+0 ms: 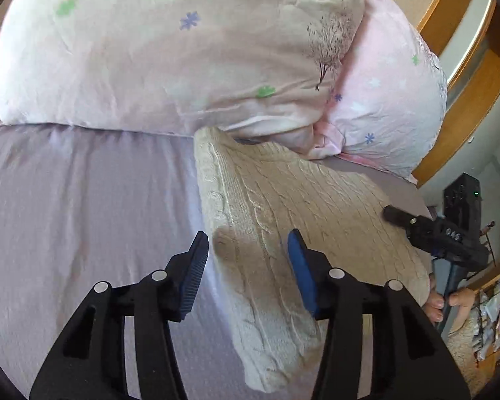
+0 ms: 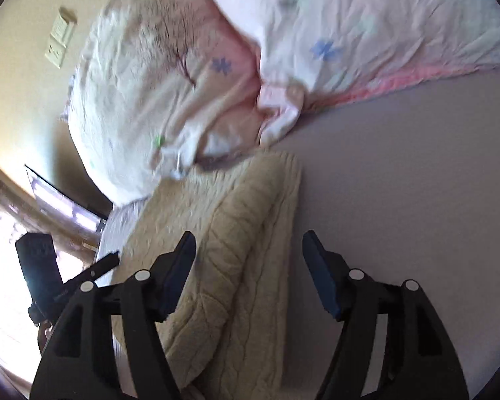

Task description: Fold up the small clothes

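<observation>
A cream cable-knit sweater [image 1: 283,206] lies folded on the lilac bed sheet [image 1: 83,200], its far end against the pillows. My left gripper [image 1: 248,250] is open, jaws wide, hovering over the sweater's left edge with nothing between them. The right gripper's black finger [image 1: 413,225] shows at the sweater's right side. In the right wrist view the sweater [image 2: 236,250] has a folded ridge along its right edge. My right gripper [image 2: 250,253] is open above that edge, holding nothing. The other gripper [image 2: 93,270] shows at far left.
Two pink-white flowered pillows [image 1: 183,50] [image 2: 150,100] lie at the head of the bed behind the sweater. A wooden headboard [image 1: 466,100] curves at the right. A hand [image 1: 450,303] and cluttered furniture sit beyond the bed's right edge. A wall outlet [image 2: 58,43] is at left.
</observation>
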`<move>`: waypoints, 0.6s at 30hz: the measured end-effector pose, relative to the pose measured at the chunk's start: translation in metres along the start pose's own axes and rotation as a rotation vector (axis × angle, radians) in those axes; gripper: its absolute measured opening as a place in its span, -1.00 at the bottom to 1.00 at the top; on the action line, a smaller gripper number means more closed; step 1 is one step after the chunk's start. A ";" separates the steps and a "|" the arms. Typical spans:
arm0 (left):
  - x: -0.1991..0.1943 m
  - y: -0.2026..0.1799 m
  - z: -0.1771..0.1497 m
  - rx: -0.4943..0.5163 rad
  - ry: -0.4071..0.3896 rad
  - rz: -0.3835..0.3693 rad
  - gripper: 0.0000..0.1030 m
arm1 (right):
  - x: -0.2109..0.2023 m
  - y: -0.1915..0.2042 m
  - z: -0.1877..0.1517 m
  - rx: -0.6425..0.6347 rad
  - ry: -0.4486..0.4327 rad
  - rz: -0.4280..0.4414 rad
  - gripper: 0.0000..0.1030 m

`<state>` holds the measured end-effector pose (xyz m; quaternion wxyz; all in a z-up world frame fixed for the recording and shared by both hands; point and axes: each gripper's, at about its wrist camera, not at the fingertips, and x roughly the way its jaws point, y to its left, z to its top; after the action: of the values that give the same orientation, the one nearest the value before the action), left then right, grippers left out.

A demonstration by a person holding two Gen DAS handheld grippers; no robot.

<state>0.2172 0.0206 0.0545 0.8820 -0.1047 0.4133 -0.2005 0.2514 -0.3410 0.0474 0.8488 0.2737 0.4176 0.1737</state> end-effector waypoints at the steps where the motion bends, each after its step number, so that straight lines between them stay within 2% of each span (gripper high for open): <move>1: -0.009 -0.002 -0.003 0.017 -0.033 0.022 0.43 | -0.013 0.001 0.000 0.001 -0.037 0.016 0.30; 3: -0.028 -0.004 -0.012 0.041 -0.088 0.069 0.58 | -0.021 0.005 -0.003 -0.013 -0.018 0.051 0.27; 5: -0.036 -0.010 -0.022 0.047 -0.093 0.091 0.63 | -0.012 0.013 -0.008 -0.037 0.031 0.040 -0.01; 6: -0.039 -0.011 -0.028 0.040 -0.091 0.098 0.69 | -0.002 0.018 -0.011 -0.050 0.067 0.023 -0.78; 7: -0.044 -0.011 -0.036 0.035 -0.090 0.102 0.74 | 0.005 0.018 -0.013 -0.046 0.074 -0.011 -0.81; 10: -0.052 -0.018 -0.057 0.020 -0.099 0.160 0.94 | 0.003 0.006 0.003 0.029 -0.016 -0.061 -0.83; 12: -0.050 -0.025 -0.069 0.019 -0.096 0.182 0.97 | 0.002 -0.001 0.000 0.064 -0.026 -0.094 -0.83; 15: -0.045 -0.036 -0.084 0.052 -0.057 0.209 0.97 | -0.012 0.006 -0.009 0.037 -0.039 -0.078 -0.75; 16: -0.041 -0.040 -0.087 0.068 -0.040 0.234 0.97 | -0.024 0.010 -0.017 0.021 -0.060 -0.087 -0.60; 17: -0.037 -0.043 -0.091 0.087 -0.021 0.260 0.97 | -0.038 0.011 -0.027 0.003 -0.086 -0.112 -0.03; 18: -0.031 -0.046 -0.094 0.106 0.001 0.285 0.97 | -0.049 0.013 -0.034 -0.017 -0.105 -0.131 0.40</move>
<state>0.1145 -0.0084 0.0323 0.9057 0.0016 0.4131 -0.0948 0.1943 -0.3454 0.0690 0.8814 0.2473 0.3881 0.1068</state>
